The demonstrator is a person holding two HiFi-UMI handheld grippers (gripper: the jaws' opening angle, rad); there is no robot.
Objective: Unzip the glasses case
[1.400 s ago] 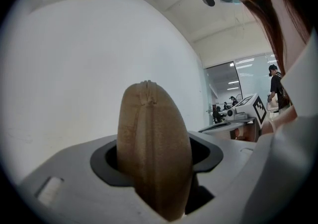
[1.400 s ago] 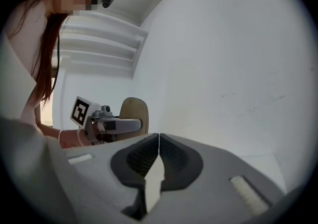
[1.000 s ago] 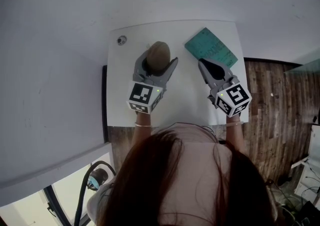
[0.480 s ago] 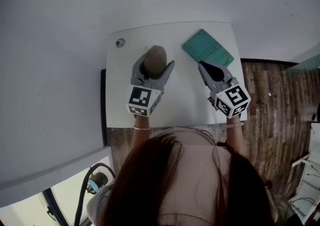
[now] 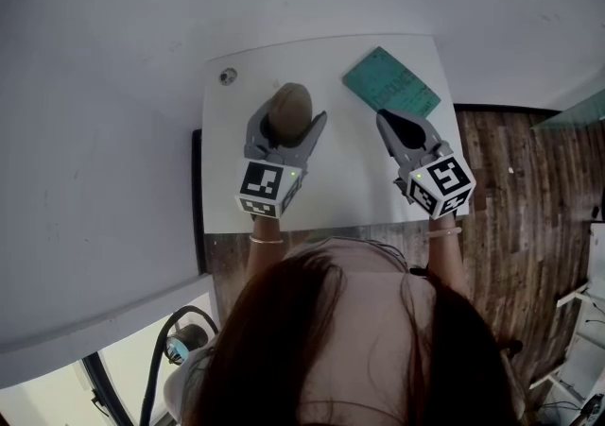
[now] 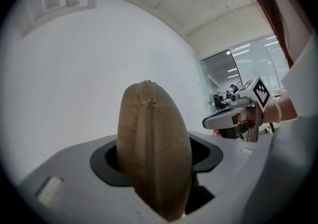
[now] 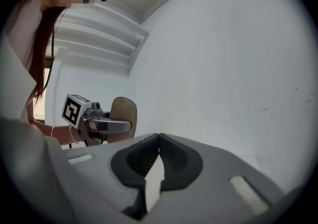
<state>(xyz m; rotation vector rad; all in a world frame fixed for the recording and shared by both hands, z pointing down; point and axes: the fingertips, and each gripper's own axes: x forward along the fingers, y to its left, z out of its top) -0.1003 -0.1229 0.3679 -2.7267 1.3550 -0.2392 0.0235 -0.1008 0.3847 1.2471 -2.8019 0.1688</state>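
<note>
Left gripper view: our left claw (image 6: 156,161) pinches the glasses case (image 6: 151,118), seemingly light, stiff, suede-soft; our right claw (image 7: 159,141), pressed together, should seek its zip pull.

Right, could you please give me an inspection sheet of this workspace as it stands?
Surface: white table, set against the wall.
Job's things: tan glasses case, held on end; zip appears closed.
Clutter: green card at the far right corner; small round fitting at the far left corner.
Grippers: left gripper shut on the glasses case; right gripper shut, fingers empty, near the green card.
Cables: dark hose low at the left, off the table.
Surroundings: white wall; wood floor to the right.
</note>
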